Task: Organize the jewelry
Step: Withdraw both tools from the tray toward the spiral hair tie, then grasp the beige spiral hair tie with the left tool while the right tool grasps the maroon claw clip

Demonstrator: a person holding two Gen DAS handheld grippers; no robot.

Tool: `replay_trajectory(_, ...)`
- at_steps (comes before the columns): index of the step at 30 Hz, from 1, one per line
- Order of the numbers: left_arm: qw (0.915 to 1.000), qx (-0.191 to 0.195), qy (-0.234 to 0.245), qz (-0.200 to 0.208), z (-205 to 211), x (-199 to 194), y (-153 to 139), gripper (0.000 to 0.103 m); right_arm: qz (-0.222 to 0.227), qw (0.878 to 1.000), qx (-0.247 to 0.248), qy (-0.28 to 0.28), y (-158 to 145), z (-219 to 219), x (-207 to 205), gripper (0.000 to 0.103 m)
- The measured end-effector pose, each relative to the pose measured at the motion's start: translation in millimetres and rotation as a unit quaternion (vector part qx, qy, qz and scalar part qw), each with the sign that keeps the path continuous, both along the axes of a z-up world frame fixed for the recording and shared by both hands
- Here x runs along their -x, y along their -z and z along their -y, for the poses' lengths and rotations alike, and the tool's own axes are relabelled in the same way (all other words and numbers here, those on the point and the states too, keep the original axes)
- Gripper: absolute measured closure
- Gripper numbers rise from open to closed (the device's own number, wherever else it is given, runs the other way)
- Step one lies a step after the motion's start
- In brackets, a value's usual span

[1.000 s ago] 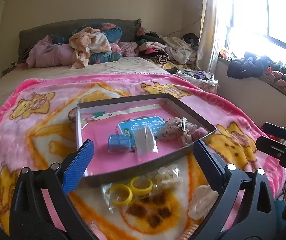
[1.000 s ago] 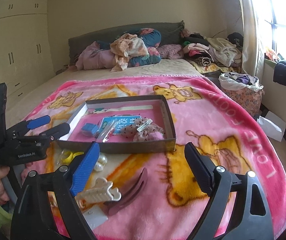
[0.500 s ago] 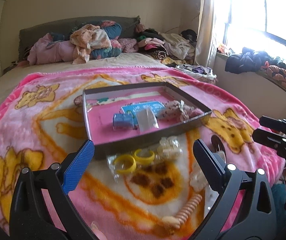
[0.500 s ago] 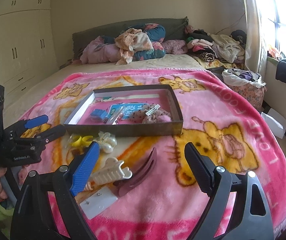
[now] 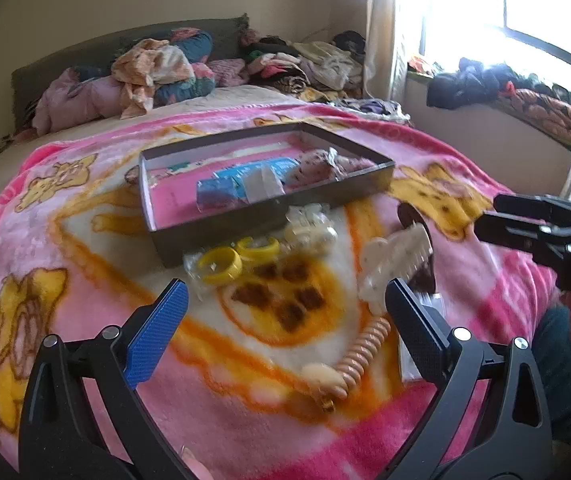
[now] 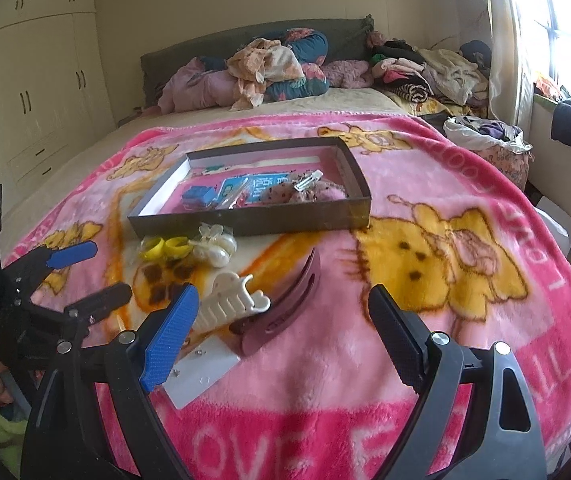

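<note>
Both the left gripper (image 5: 283,304) and the right gripper (image 6: 283,308) hang with jaws spread, holding nothing, above hair clips (image 6: 237,304) near the box (image 6: 253,222) on the bed.

1. One shallow dark box (image 6: 253,224) on the pink blanket (image 6: 425,320).
2. Two yellow rings (image 6: 164,247) just near of the box.
3. One bunch of pearly white clips (image 6: 215,246) right of the rings.
4. Two claw hair clips: one cream (image 6: 229,304), one maroon (image 6: 285,300).
5. One peach spiral hair tie (image 5: 359,354).
6. One white card (image 6: 201,372).
7. One blue packet (image 6: 197,196) in the box.
</note>
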State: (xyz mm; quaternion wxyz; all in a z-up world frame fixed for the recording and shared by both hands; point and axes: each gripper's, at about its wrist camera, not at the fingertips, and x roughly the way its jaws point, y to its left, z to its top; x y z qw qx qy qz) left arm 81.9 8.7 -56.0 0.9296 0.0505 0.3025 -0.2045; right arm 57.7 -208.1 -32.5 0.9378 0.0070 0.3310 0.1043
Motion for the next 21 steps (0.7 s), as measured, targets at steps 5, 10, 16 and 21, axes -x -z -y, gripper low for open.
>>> replay_trajectory(5,0.9997,-0.010,0.017,-0.011,3.6,6.4,9.5,0.013,-0.008,1.000,-0.004,0.003,5.9,-0.4,3.3,0.019)
replay_trajectory(10,0.9990,-0.027,0.030,-0.018,7.6,11.0,18.7,0.014,-0.017,1.000,-0.001,0.006,11.8,-2.5,3.0,0.019)
replay_trajectory(16,0.9975,-0.041,0.051,-0.028,16.8,10.6,27.6,0.020,-0.029,0.999,0.007,0.030,19.5,0.6,-4.3,0.019)
replay_trajectory(21,0.9959,-0.048,0.064,-0.041,26.8,4.6,35.6,0.031,-0.036,0.998,0.004,0.051,21.3,6.5,-15.4,0.019)
